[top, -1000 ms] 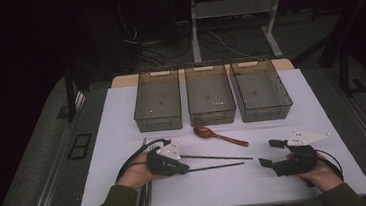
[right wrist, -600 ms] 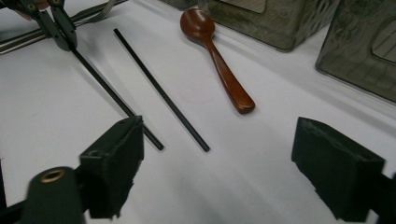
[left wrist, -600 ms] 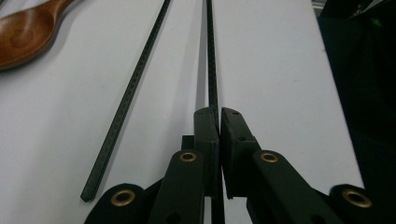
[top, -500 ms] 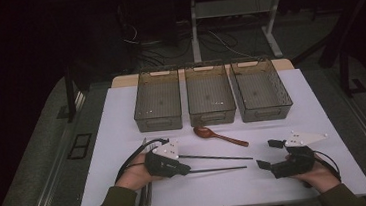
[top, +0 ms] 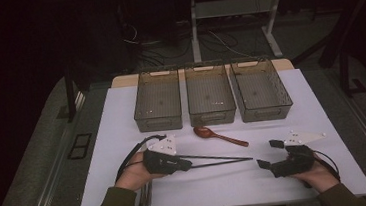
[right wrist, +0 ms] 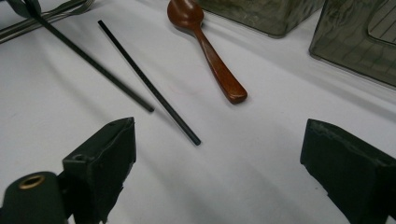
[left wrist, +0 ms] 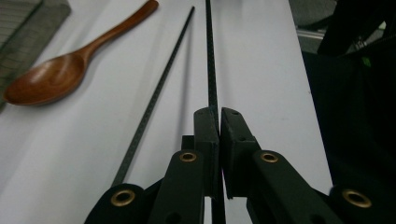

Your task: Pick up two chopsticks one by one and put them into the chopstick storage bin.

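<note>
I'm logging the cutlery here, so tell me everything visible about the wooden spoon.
The wooden spoon is reddish-brown with a glossy finish: an oval bowl facing up and a slim handle that widens to a rounded end. It lies flat on the white table, just in front of the middle bin, bowl nearest the bins, handle angled toward the person's right. Nothing touches it.

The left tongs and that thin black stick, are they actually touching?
Touching. In the left gripper view, the left tongs stand closed on one black stick, which runs out from between the pads; the second stick lies free beside it.
</note>
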Demonstrator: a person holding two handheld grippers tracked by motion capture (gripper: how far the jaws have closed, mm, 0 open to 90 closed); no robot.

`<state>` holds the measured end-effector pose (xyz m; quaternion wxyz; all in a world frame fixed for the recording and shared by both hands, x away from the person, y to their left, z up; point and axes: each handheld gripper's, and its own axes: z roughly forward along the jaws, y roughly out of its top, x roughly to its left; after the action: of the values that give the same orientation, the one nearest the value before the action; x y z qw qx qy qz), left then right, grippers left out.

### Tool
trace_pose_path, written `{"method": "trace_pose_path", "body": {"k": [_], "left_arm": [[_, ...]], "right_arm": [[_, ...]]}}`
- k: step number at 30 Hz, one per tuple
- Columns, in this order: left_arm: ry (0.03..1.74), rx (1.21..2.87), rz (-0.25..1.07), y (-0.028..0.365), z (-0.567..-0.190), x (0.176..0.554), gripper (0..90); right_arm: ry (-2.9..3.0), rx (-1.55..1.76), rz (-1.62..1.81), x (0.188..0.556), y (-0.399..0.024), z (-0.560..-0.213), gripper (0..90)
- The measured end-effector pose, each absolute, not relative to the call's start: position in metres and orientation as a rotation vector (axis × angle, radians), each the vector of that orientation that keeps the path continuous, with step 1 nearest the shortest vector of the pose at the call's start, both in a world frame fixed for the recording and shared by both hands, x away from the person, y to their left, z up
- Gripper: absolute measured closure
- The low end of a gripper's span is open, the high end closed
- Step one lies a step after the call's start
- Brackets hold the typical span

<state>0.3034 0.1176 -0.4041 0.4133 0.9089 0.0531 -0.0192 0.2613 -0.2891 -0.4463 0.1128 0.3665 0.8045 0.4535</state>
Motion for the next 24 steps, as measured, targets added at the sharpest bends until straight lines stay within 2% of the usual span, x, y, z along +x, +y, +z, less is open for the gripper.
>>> {"method": "trace_pose_path", "body": {"k": [10,24], "left_arm": [[0.215,2.256,0.020,0.122,-0.389,0.306,85.3],[0.423,2.198,0.140,0.130,-0.373,0.316,85.4]], "right_arm": [[2.353,1.077,1.344,0.261,-0.290,-0.445,10.7],[2.354,1.081,1.348,0.261,-0.290,-0.445,10.8]]}}
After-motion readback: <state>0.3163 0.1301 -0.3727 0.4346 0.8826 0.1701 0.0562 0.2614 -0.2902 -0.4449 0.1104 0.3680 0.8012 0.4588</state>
